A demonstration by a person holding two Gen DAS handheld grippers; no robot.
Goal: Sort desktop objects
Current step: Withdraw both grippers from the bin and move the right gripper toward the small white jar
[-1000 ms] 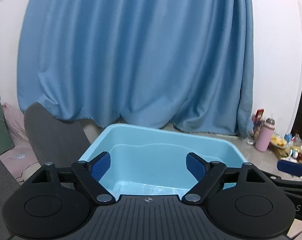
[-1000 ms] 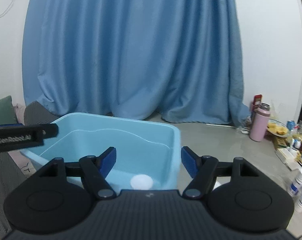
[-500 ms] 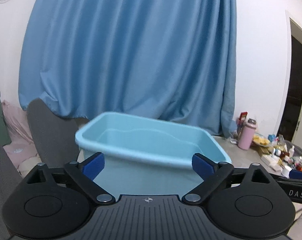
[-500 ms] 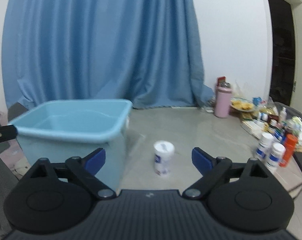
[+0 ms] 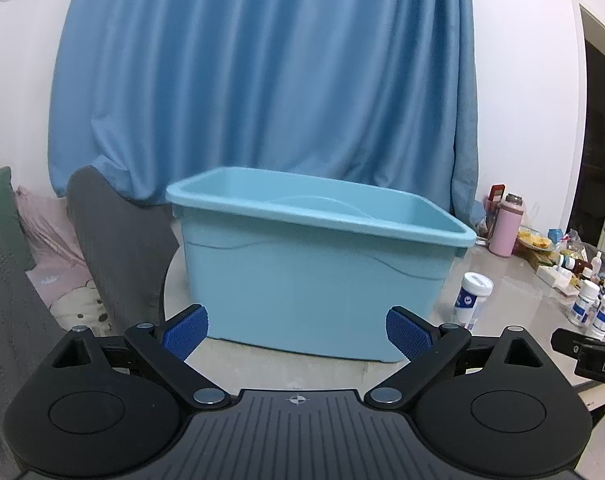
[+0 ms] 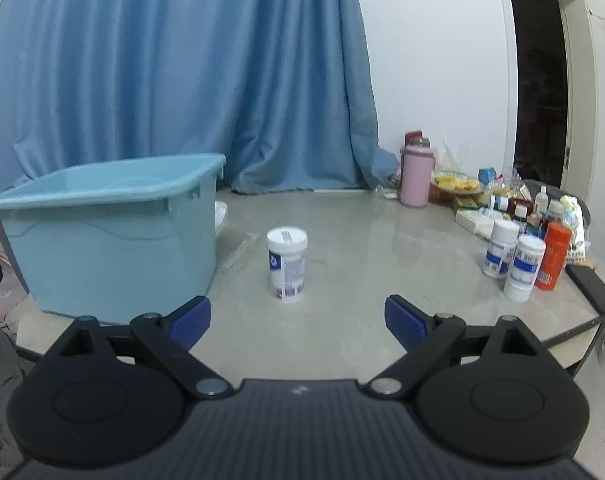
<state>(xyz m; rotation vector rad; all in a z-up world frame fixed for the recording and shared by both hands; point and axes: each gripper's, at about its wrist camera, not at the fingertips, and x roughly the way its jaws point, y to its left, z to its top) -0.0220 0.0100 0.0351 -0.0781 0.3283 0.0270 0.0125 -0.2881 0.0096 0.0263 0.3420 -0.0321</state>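
Note:
A light blue plastic bin (image 5: 310,264) stands on the grey table, straight ahead of my left gripper (image 5: 296,332), which is open and empty just in front of its near wall. The bin also shows at the left of the right wrist view (image 6: 110,236). A white pill bottle with a blue label (image 6: 286,266) stands upright on the table beside the bin; it also shows in the left wrist view (image 5: 472,300). My right gripper (image 6: 298,320) is open and empty, a short way in front of that bottle.
Several white bottles (image 6: 514,256) and an orange one (image 6: 552,256) stand at the table's right edge. A pink flask (image 6: 416,176), food packets and small bottles crowd the far right. A grey chair back (image 5: 114,240) is left of the bin. A blue curtain hangs behind.
Both grippers have pulled back and dropped from above the bin's opening to table level. The right gripper has swung right and now faces the standing white bottle. Both stayed open.

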